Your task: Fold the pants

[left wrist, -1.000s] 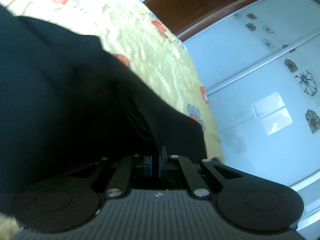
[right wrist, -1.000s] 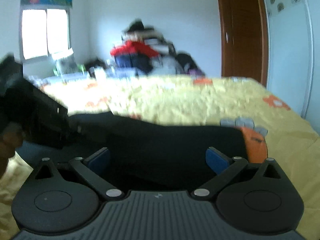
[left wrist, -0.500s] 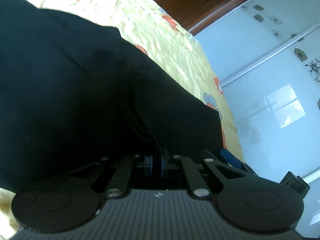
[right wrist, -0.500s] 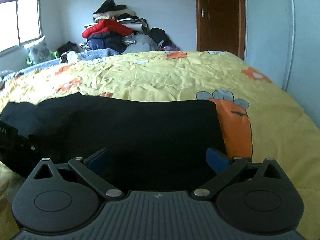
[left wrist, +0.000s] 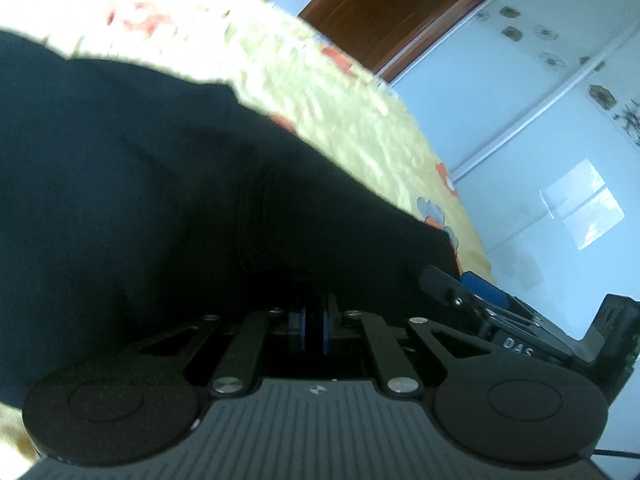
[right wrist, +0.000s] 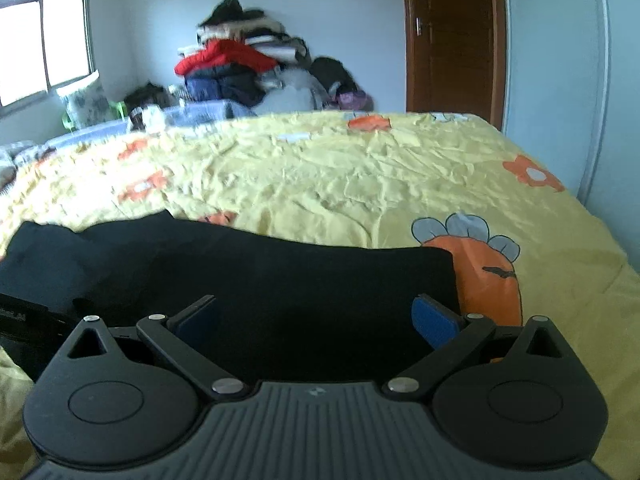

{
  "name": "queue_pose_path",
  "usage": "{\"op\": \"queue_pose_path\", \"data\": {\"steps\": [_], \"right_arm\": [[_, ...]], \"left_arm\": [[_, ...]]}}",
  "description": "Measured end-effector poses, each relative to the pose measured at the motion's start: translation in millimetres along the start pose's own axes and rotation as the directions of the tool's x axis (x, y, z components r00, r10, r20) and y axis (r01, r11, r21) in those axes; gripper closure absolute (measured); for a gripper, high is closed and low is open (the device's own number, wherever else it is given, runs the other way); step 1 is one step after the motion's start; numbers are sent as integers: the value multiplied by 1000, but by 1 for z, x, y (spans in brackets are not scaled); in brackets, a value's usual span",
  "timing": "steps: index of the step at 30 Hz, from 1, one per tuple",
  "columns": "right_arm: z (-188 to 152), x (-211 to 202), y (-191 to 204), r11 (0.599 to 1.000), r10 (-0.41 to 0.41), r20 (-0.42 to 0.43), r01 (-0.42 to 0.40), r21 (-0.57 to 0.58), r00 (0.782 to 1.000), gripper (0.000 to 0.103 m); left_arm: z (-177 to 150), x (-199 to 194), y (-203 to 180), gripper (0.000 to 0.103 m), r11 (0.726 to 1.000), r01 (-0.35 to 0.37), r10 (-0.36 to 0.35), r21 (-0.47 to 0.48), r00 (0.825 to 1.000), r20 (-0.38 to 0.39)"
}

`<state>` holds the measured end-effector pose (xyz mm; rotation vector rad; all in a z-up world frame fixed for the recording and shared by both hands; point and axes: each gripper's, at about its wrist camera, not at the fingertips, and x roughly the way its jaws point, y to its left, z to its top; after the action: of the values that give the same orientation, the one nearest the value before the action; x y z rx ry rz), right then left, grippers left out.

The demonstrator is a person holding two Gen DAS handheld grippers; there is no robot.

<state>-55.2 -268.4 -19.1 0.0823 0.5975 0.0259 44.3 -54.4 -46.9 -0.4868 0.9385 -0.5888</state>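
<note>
One pair of black pants on bedspread. Your left gripper pinches its fabric at 6 o'clock; right gripper gapes wide, holding nothing, angled down.

White wall, window, wooden door

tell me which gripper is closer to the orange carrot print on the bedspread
Right. The right gripper hangs open over the black pants, its right finger just beside the carrot print. The left gripper pinches the pants farther away.
</note>
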Motion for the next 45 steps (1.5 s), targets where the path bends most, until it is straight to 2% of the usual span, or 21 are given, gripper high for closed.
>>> {"op": "queue_pose_path", "data": {"steps": [3, 4, 5, 7, 11, 13, 16, 17, 18, 21, 24, 26, 27, 28, 29, 30, 32, 36, 40, 43, 45], "right_arm": [[-2, 9, 1, 1000, 5, -49, -6, -10, 999, 0], [-4, 13, 1, 1000, 4, -70, -5, -12, 998, 0], [-6, 17, 1, 1000, -8, -97, 6, -19, 995, 0], [-10, 20, 4, 998, -35, -106, 29, -56, 994, 0], [-9, 13, 7, 998, -51, -92, 47, -45, 994, 0], [-8, 9, 9, 999, -26, -76, 23, -35, 997, 0], [-10, 14, 17, 999, 9, -101, -13, -33, 995, 0], [-12, 16, 22, 998, -8, -102, 2, -57, 995, 0], [-13, 18, 27, 996, -29, -99, 21, -86, 995, 0], [-16, 19, 29, 996, -33, -78, 26, -91, 996, 0], [-23, 17, 26, 997, -17, -38, 14, -82, 999, 0], [-23, 17, 26, 997, -16, -38, 13, -80, 999, 0], [-23, 17, 26, 997, -17, -39, 13, -81, 999, 0], [-23, 17, 27, 997, -17, -39, 14, -81, 999, 0], [-23, 17, 27, 997, -16, -39, 13, -79, 999, 0], [-23, 17, 26, 997, -14, -40, 11, -76, 999, 0], [-23, 17, 25, 998, -10, -42, 7, -69, 999, 0], [-23, 17, 25, 997, -11, -43, 8, -71, 999, 0], [-12, 16, 36, 991, -44, -51, 37, -126, 998, 0], [0, 4, 61, 972, -32, 31, 38, -233, 999, 0], [9, -6, 91, 938, 15, 91, 18, -347, 996, 0]], "left_arm": [[-1, -3, -1, 92, 1000, 1, 0, 8, 1000, -14], [-1, -5, -1, 84, 1000, -3, 3, 5, 1000, -19], [0, -6, -2, 80, 1000, -6, 6, 2, 1000, -24], [1, -13, -2, 81, 1000, -16, 16, 6, 1000, -20], [7, -35, -8, 72, 992, -110, 103, 62, 990, 99], [13, -42, -11, 61, 984, -158, 143, 83, 976, 162], [25, -35, -15, 54, 982, -157, 139, 107, 977, 160], [28, -28, -17, 52, 978, -158, 137, 134, 979, 152], [30, -20, -20, 48, 969, -180, 157, 169, 977, 145], [28, 11, -27, 47, 921, -297, 272, 253, 954, 127], [19, 16, -36, 46, 853, -385, 330, 352, 921, 209], [14, 9, -40, 45, 850, -385, 315, 360, 919, 237], [12, 4, -41, 40, 853, -376, 298, 361, 920, 254], [10, 1, -42, 31, 850, -378, 295, 367, 919, 262], [12, 3, -42, 27, 842, -387, 306, 376, 916, 258], [11, 6, -40, 29, 832, -399, 325, 385, 913, 245], [12, 4, -33, 31, 836, -406, 338, 370, 911, 235], [16, -32, -19, 29, 894, -350, 276, 279, 921, 274], [18, -74, 3, 28, 901, -390, 314, 192, 889, 333], [16, -106, 29, 28, 903, -415, 355, 113, 868, 348], [14, -123, 47, 26, 886, -460, 412, 56, 836, 361]]}}
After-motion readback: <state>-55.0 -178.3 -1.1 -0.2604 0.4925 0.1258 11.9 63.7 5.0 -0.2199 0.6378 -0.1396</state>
